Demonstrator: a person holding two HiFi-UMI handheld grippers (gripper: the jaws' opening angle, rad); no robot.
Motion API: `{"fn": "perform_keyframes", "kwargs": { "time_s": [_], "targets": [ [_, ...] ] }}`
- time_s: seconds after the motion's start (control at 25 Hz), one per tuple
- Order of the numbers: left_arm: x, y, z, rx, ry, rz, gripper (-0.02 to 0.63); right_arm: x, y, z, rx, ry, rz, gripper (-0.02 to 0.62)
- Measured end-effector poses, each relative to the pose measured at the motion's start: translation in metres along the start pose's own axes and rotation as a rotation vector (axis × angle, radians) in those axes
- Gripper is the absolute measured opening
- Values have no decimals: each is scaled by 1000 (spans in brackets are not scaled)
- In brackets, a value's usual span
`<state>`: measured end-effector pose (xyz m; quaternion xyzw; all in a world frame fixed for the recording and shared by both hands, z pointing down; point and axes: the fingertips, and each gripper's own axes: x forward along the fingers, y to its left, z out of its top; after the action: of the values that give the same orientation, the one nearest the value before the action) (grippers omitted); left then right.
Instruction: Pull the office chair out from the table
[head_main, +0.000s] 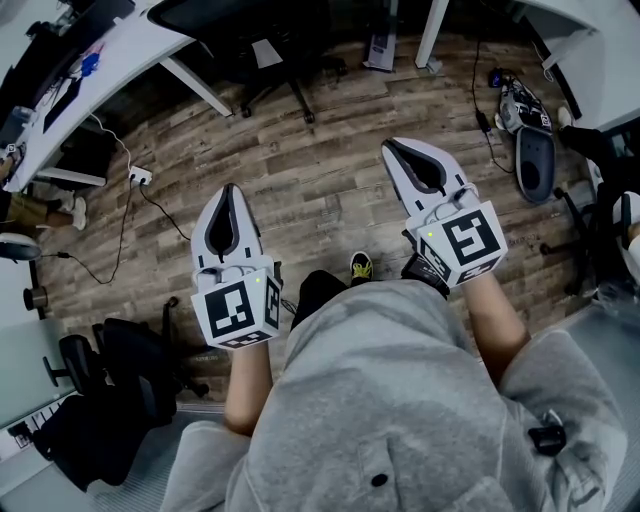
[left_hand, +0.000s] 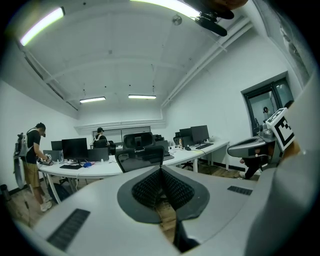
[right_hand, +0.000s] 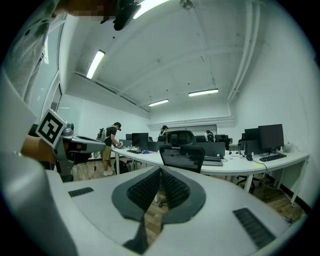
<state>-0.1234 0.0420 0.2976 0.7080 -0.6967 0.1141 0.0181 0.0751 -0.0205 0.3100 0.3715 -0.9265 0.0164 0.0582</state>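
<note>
Standing pushed in at the white desk (right_hand: 252, 167), the office chair (right_hand: 182, 156) (black, mesh-backed) is seen well apart from the left gripper (head_main: 229, 195) and right gripper (head_main: 396, 156), whose jaws are pressed together, empty, above the wood floor (head_main: 310, 170).

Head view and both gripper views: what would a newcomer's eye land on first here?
In the head view, the white left gripper and right gripper, both shut and empty, jut out over the wood floor. Straight ahead in the gripper views, a black chair stands at a long white table.
</note>
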Motion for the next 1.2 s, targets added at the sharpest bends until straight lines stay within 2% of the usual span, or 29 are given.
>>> {"fn": "perform_keyframes", "kwargs": {
  "time_s": [0.68,0.96,1.2],
  "targets": [
    [19,0,6,8,-34,-7,14,11,-7,2,-26,-18,12,32],
    [62,13,10,5,-40,-24,14,47,-26,2,-30,-10,6,32],
    [116,29,7,-1,-10,-38,14,96,-50,5,-46,8,4,32]
  ]
}}
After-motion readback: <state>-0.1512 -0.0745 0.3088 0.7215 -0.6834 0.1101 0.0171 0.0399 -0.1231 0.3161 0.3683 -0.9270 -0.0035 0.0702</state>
